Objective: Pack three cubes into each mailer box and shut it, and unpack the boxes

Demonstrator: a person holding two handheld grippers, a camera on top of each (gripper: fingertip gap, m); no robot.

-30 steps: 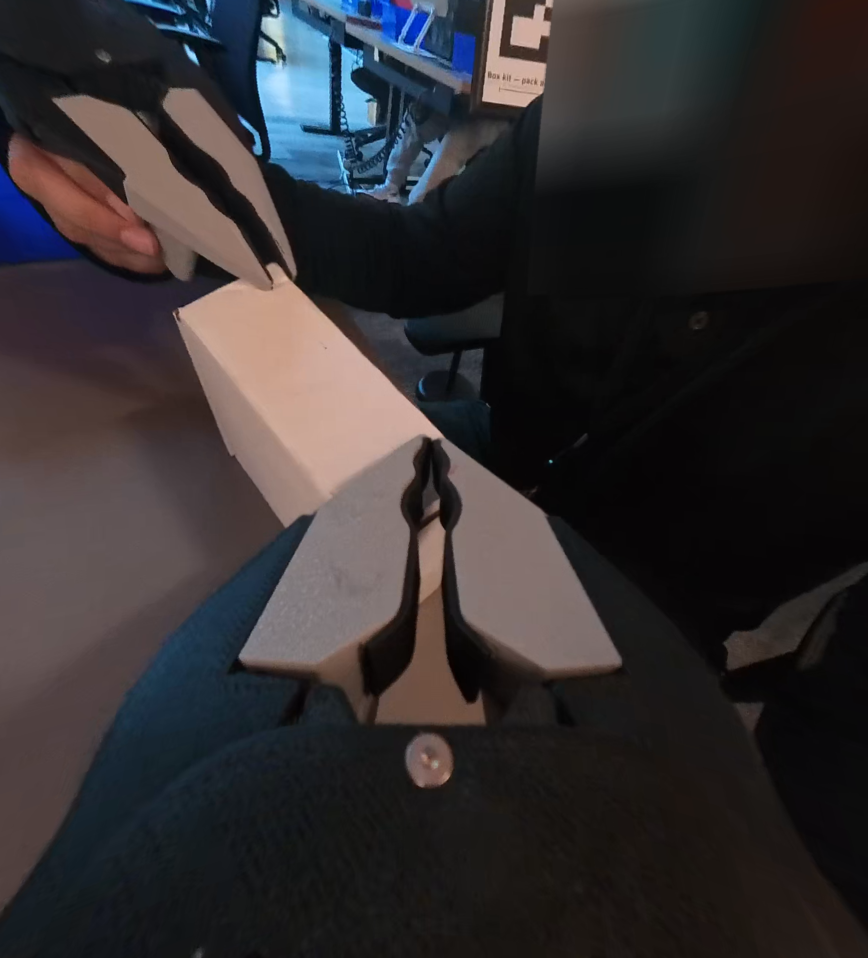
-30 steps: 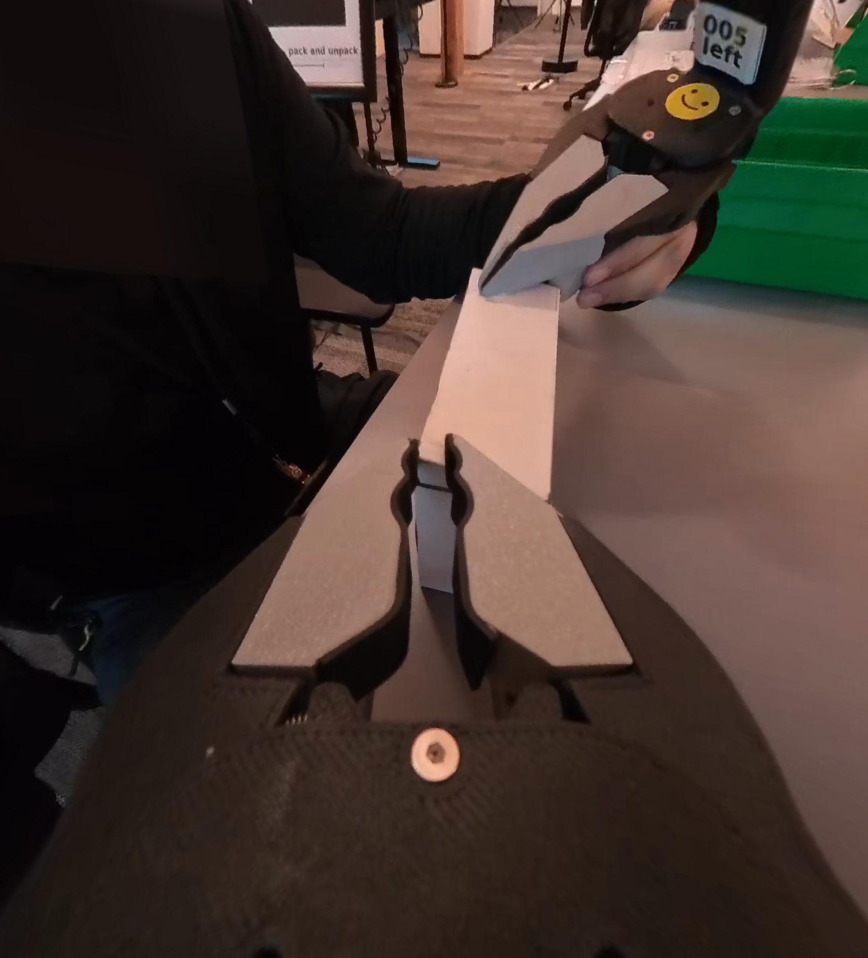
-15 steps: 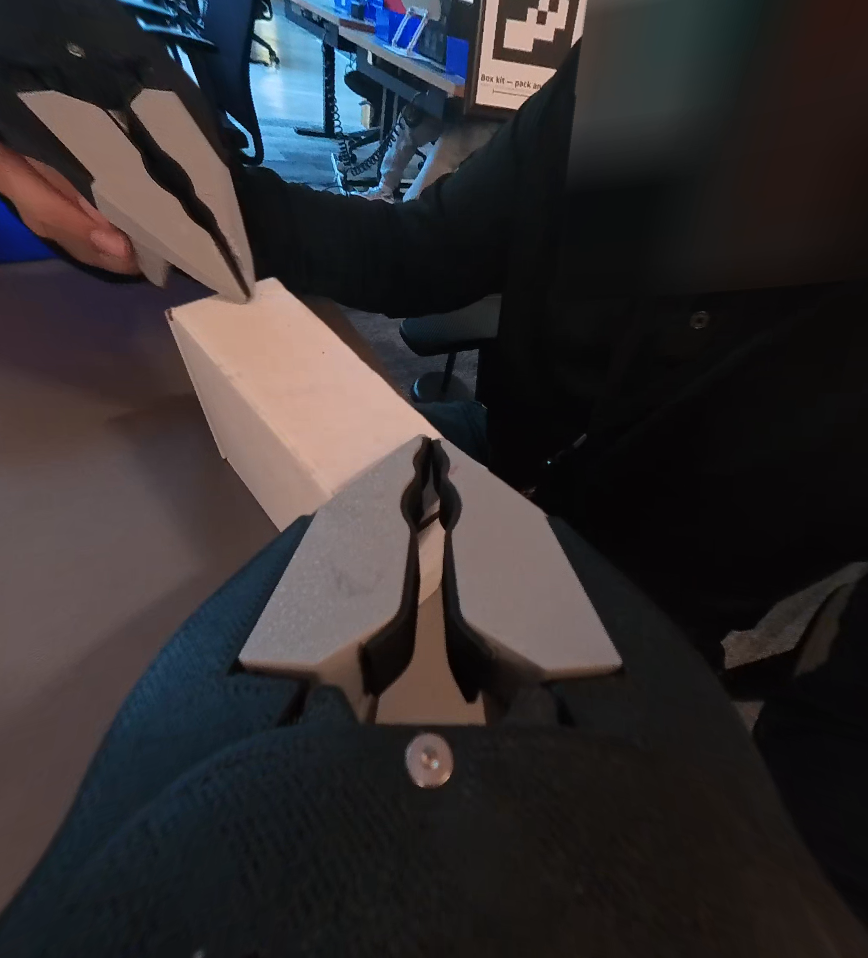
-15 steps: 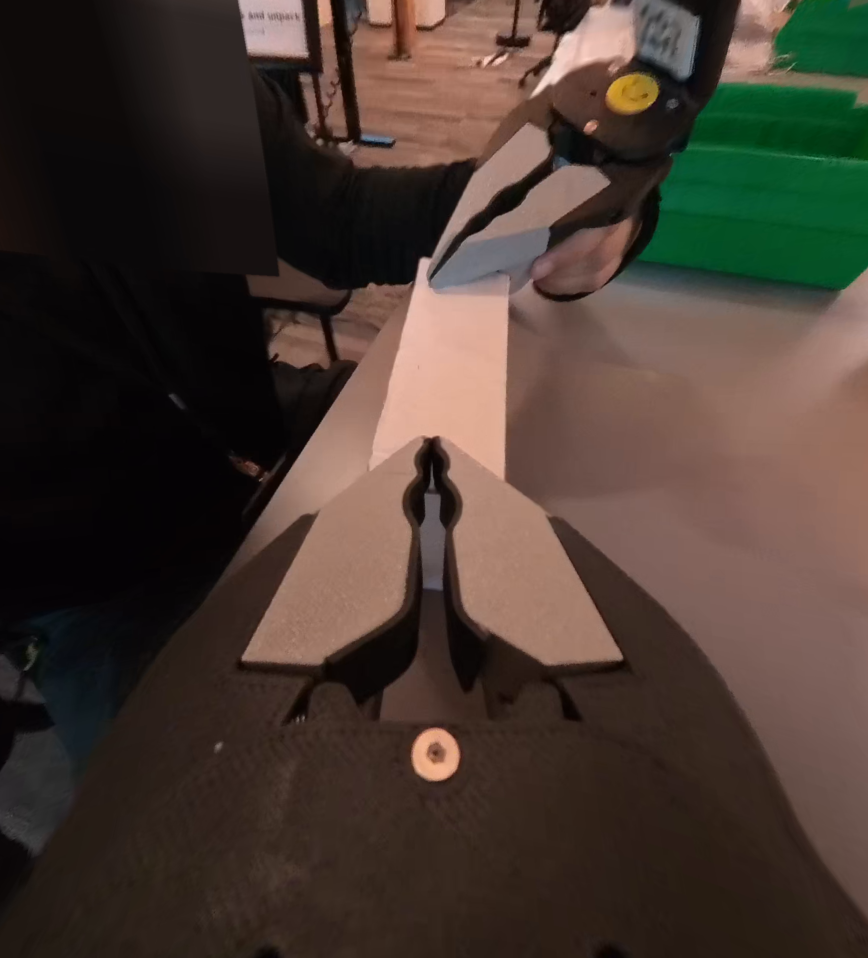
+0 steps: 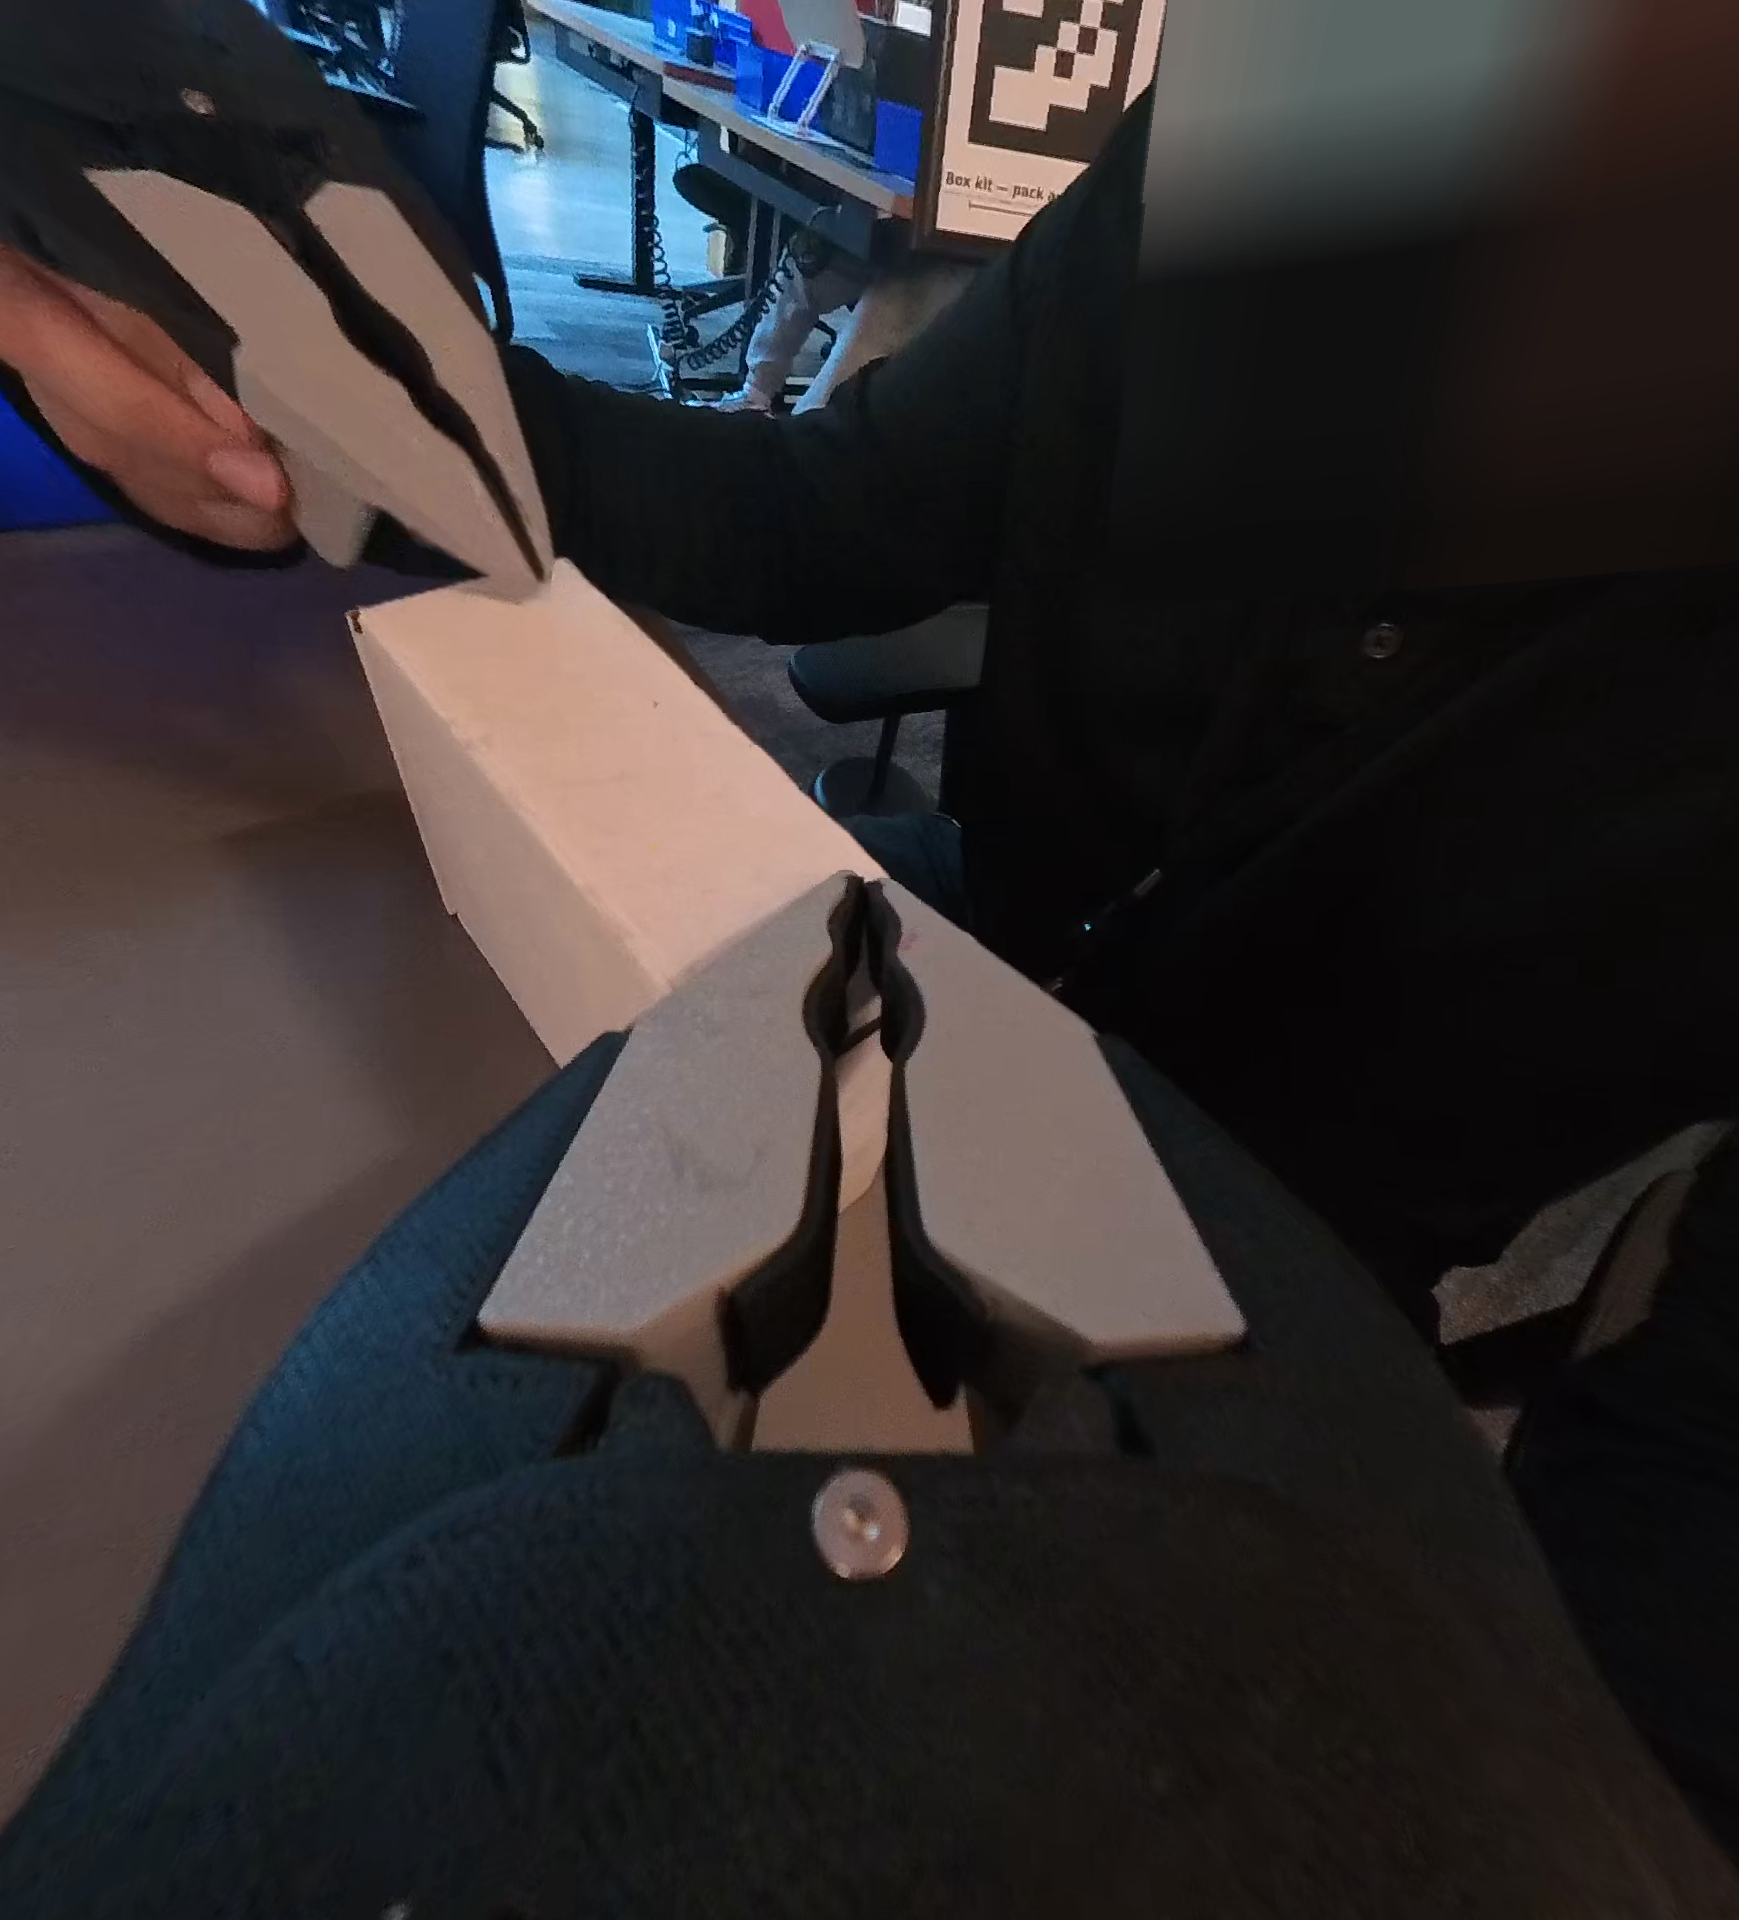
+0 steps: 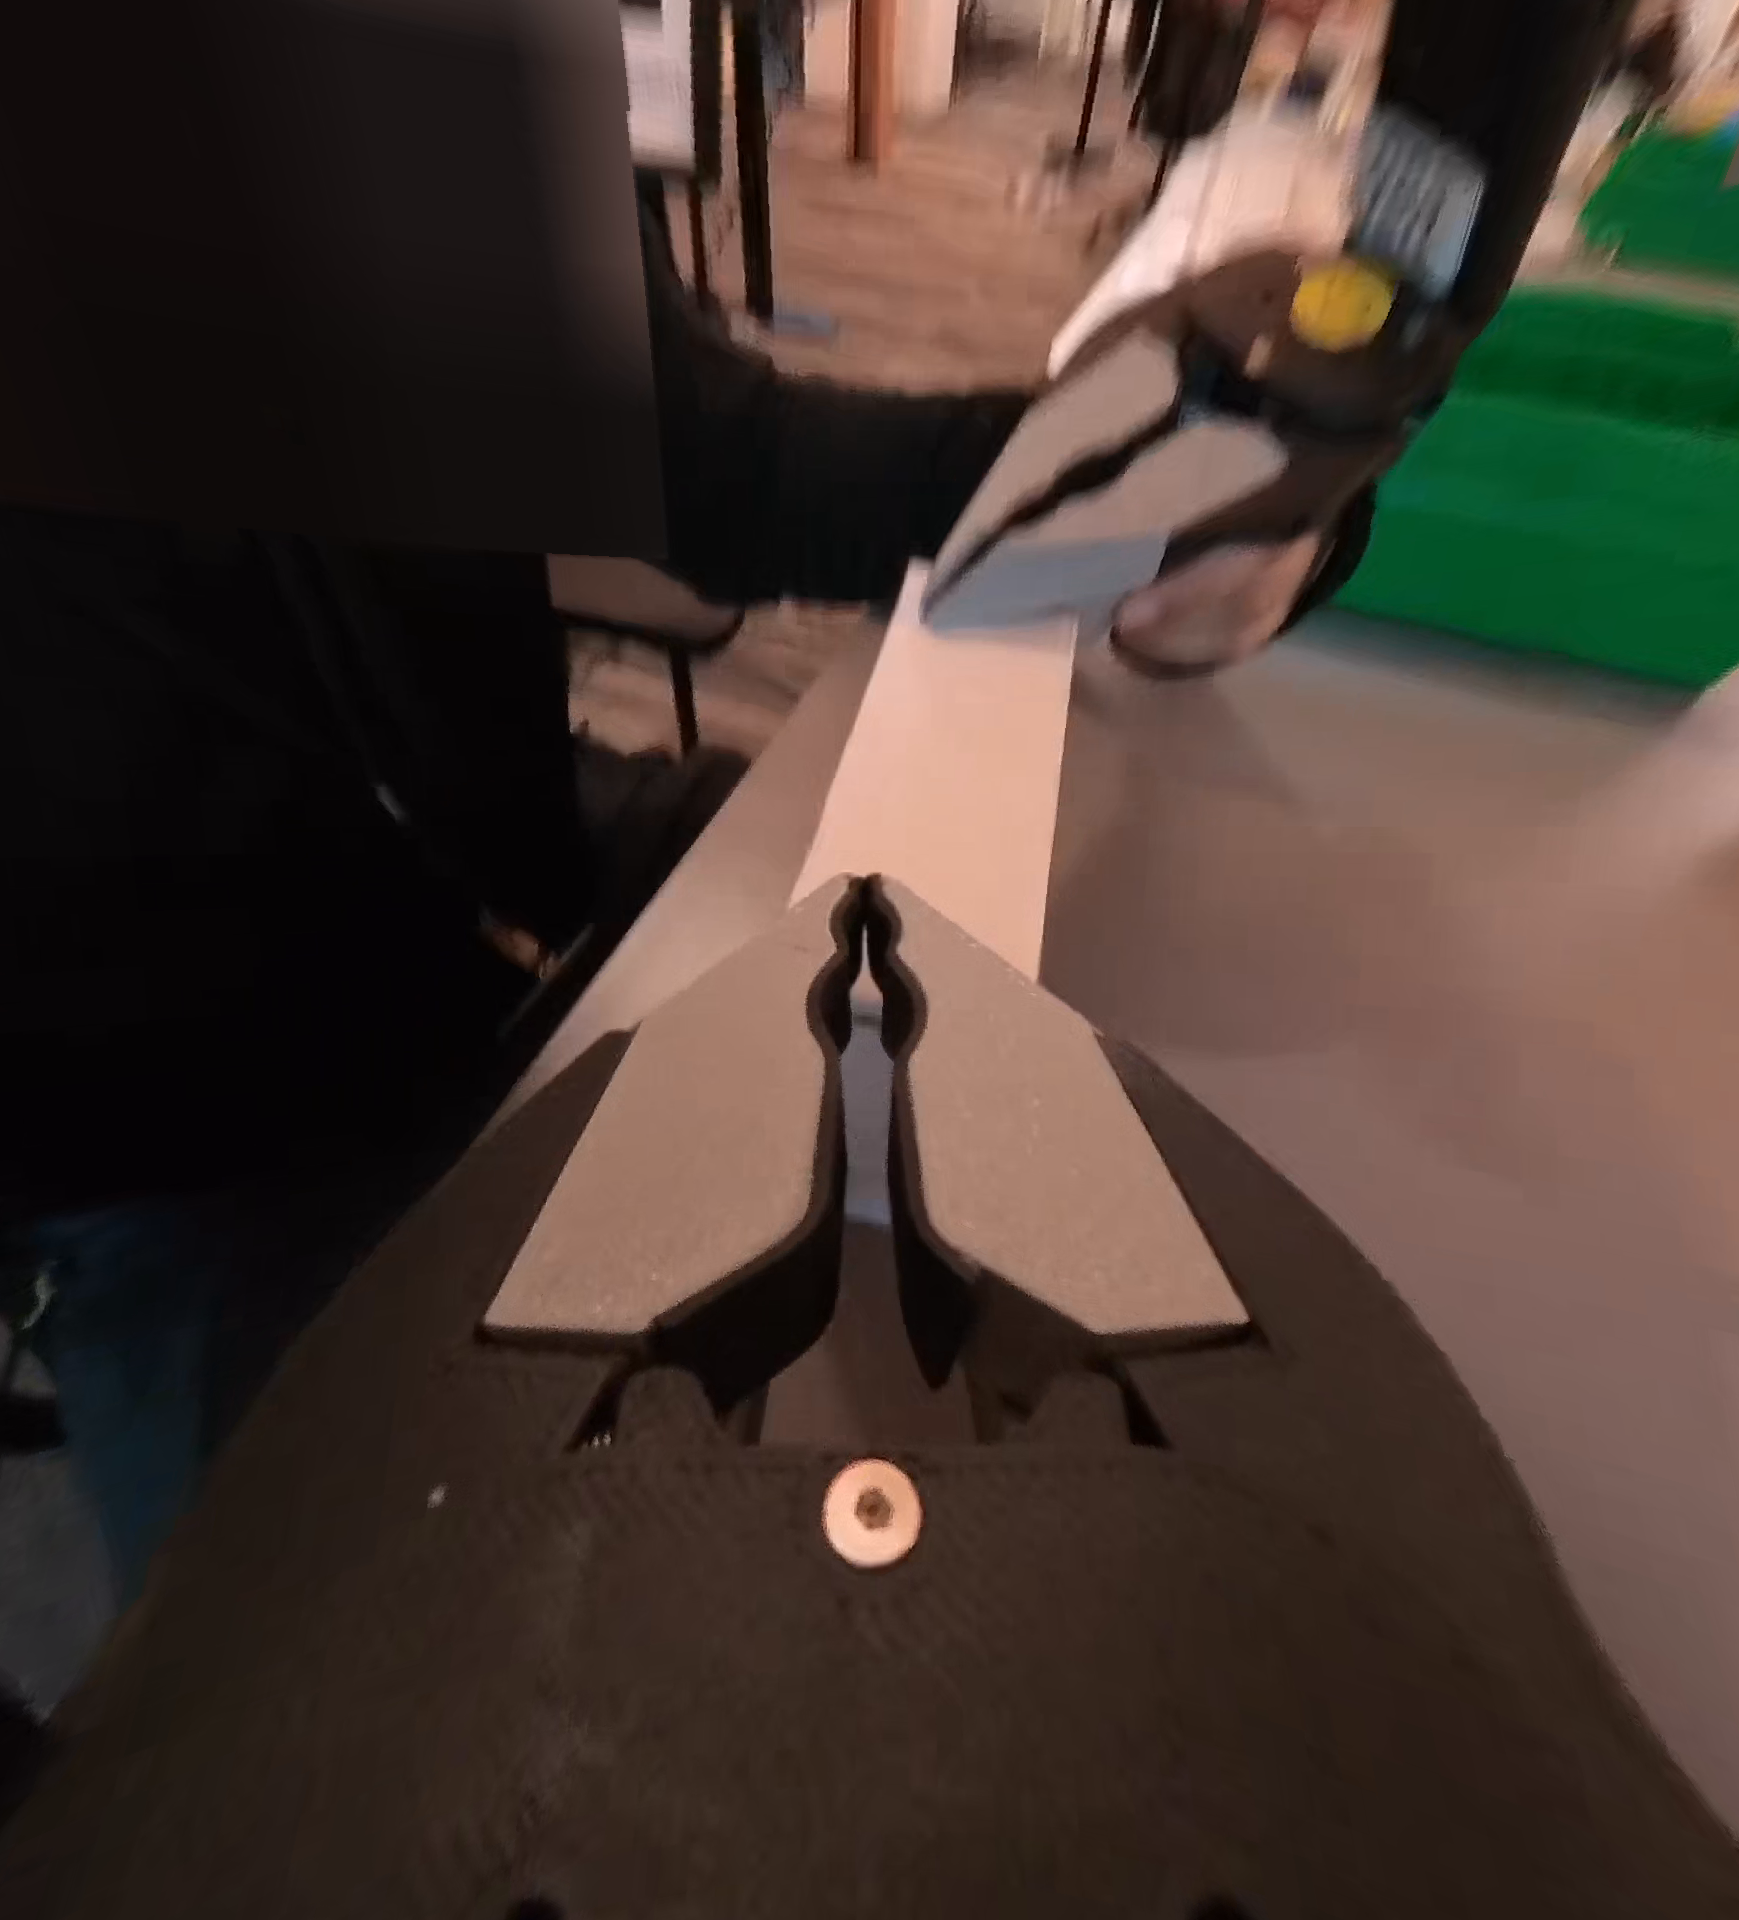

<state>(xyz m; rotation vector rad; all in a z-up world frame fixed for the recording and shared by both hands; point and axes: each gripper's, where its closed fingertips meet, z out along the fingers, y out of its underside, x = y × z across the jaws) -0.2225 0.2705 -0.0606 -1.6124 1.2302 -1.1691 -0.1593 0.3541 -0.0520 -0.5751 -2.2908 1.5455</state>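
Observation:
A long white mailer box (image 5: 584,769) lies closed along the near edge of the grey table (image 5: 117,1039). My left gripper (image 5: 860,888) is shut, with its tips on the top of the box's near end. My right gripper (image 5: 530,569) is shut, and its tips touch the top of the far end. In the right wrist view, which is blurred by motion, the right gripper (image 6: 865,883) is shut over one end of the box (image 6: 948,779) and the left gripper (image 6: 938,613) rests on the other end. No cubes are in view.
A green bin (image 6: 1623,468) stands at the far side of the table (image 6: 1416,987). The person's dark sleeve and body are close along the table edge beside the box. A chair (image 5: 886,665) stands beyond the edge.
My right gripper's fingers were slightly apart around the box's end; they have closed and now sit on top of the box. The left gripper has stayed shut on the other end.

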